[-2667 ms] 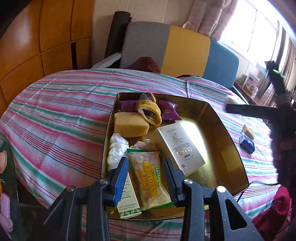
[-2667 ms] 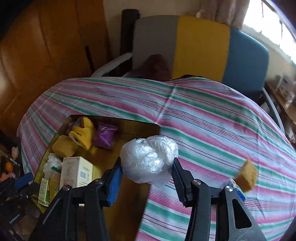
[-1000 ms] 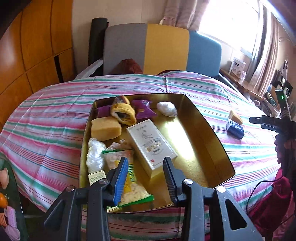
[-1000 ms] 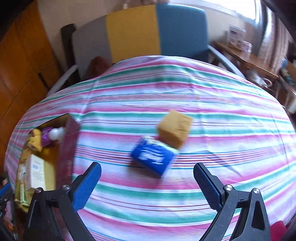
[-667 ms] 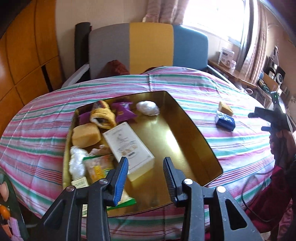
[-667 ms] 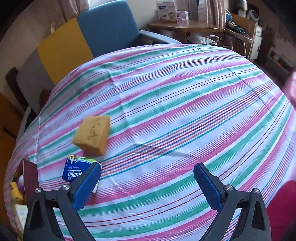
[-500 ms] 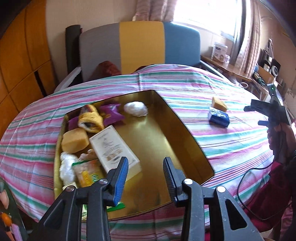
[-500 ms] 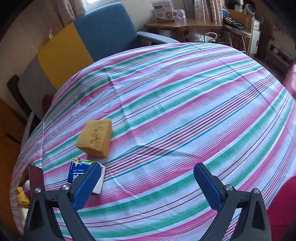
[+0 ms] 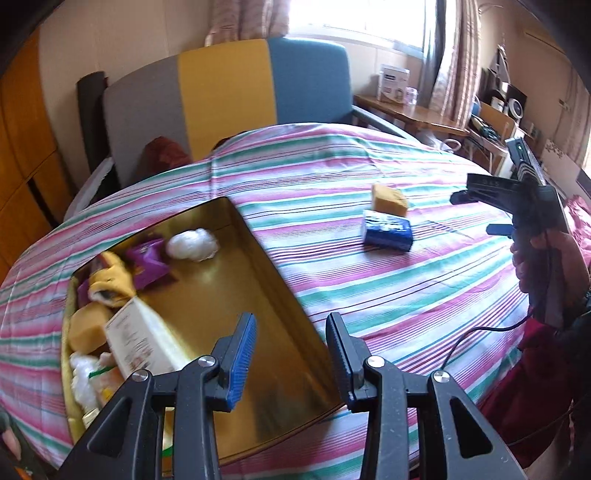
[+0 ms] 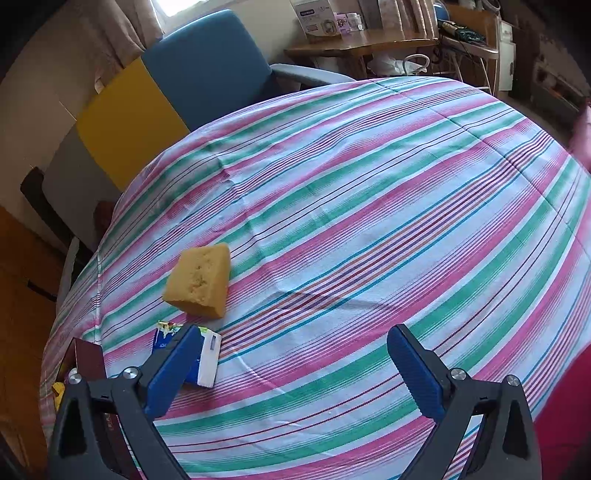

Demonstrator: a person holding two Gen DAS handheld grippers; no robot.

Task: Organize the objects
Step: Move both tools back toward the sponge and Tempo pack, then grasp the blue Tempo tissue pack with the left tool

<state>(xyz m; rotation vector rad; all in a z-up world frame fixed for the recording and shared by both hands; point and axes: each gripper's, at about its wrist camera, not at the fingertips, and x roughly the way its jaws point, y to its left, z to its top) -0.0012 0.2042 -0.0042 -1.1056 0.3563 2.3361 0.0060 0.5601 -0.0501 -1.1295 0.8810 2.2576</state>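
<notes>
Tissue pack (image 10: 186,356) and sponge (image 10: 198,282) are the two things not yet in the tray (image 9: 280,291); they lie on the striped cloth (image 10: 369,221) well apart from it, the sponge just behind the pack and, as far as either view shows, touching or nearly touching it. The right gripper (image 10: 295,365) hangs over the cloth with its jaws spread wide and nothing between them; its left pad covers part of the pack, so the pack sits off to the left of the gap rather than inside it. The left gripper (image 9: 290,354) hovers over the near end of the tray, jaws apart by a narrow gap and pinching nothing. The step in hand looks like a pick of the pack or the sponge by the right gripper. To do it well, I would shift the gripper left until one item is centred between the pads, then come down with the pads astride its shorter sides. The pack is soft, so a light squeeze should do. The sponge will give, so close deeper on it. Taking the nearer pack first would avoid dragging the sponge along. The tray's bare gold floor offers the drop spot, beside the white box (image 9: 142,341) and the white wad (image 9: 192,245). As for writing, the pack shows white lettering on blue, too small and partly hidden to read; the white box and a carton (image 10: 319,16) on the far desk carry print that is likewise illegible.
</notes>
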